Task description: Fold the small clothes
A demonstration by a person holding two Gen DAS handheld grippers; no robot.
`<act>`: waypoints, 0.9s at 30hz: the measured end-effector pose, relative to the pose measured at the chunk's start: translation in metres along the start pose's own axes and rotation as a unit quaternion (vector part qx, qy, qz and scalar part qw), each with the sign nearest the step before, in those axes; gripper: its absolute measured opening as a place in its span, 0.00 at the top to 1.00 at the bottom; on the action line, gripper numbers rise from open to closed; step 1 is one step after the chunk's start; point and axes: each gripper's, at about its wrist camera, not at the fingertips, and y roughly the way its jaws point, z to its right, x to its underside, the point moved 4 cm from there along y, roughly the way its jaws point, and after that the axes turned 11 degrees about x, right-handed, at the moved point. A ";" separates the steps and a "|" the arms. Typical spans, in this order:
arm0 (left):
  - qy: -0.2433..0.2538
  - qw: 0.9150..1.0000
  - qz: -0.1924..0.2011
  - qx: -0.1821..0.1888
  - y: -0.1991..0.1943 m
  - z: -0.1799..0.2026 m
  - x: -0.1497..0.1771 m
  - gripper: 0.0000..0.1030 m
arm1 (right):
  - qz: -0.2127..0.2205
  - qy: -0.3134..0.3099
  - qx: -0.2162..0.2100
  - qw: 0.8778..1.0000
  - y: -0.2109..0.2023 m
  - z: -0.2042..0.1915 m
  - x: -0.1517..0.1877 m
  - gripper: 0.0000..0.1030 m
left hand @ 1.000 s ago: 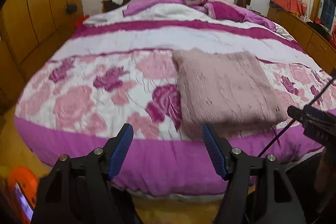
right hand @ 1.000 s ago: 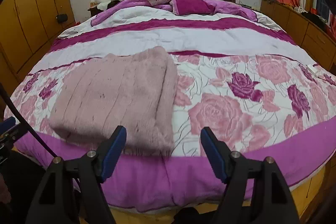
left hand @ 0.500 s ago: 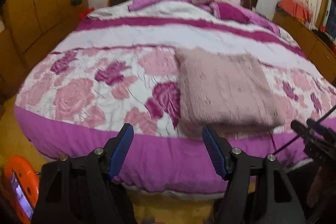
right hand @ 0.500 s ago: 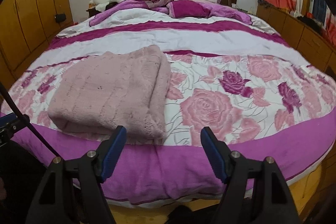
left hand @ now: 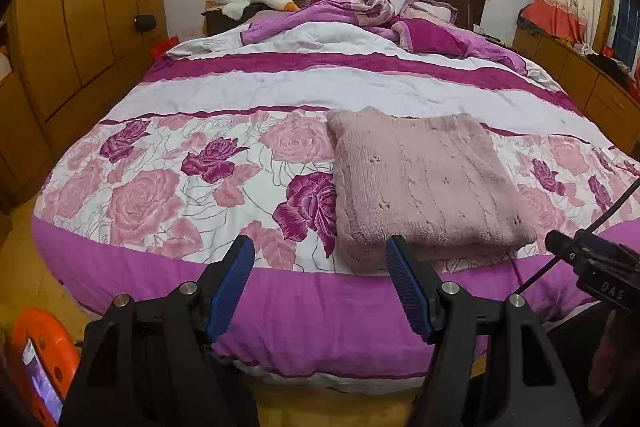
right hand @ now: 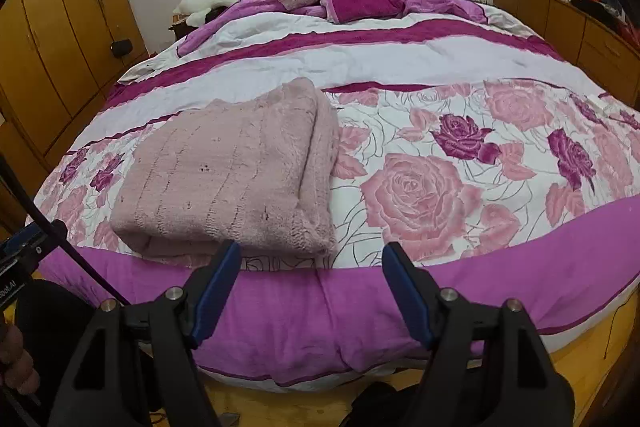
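A pale pink knitted sweater (left hand: 424,183) lies folded into a flat rectangle near the foot edge of the bed; it also shows in the right wrist view (right hand: 232,171). My left gripper (left hand: 320,267) is open and empty, held off the foot of the bed, just left of the sweater's near edge. My right gripper (right hand: 312,271) is open and empty, held off the bed edge, just right of the sweater's near corner. Neither gripper touches the sweater.
The bed has a rose-patterned pink and purple quilt (left hand: 168,183) with bunched bedding and pillows (left hand: 376,15) at the headboard. Wooden wardrobes (left hand: 80,19) stand left, a low cabinet (left hand: 592,83) right. An orange device (left hand: 40,359) sits on the floor at lower left.
Both grippers stay open and back from the bed with only small camera shifts. The folded sweater has not moved.
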 end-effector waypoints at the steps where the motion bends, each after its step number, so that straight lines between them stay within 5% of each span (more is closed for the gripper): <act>1: -0.001 1.000 -0.002 0.001 0.001 0.000 0.001 0.55 | 0.001 -0.002 0.003 1.000 -0.001 -0.001 0.000 0.26; 27: 0.029 0.999 -0.021 -0.002 0.016 0.010 0.010 0.55 | -0.029 -0.022 -0.012 0.999 0.016 -0.012 0.012 0.26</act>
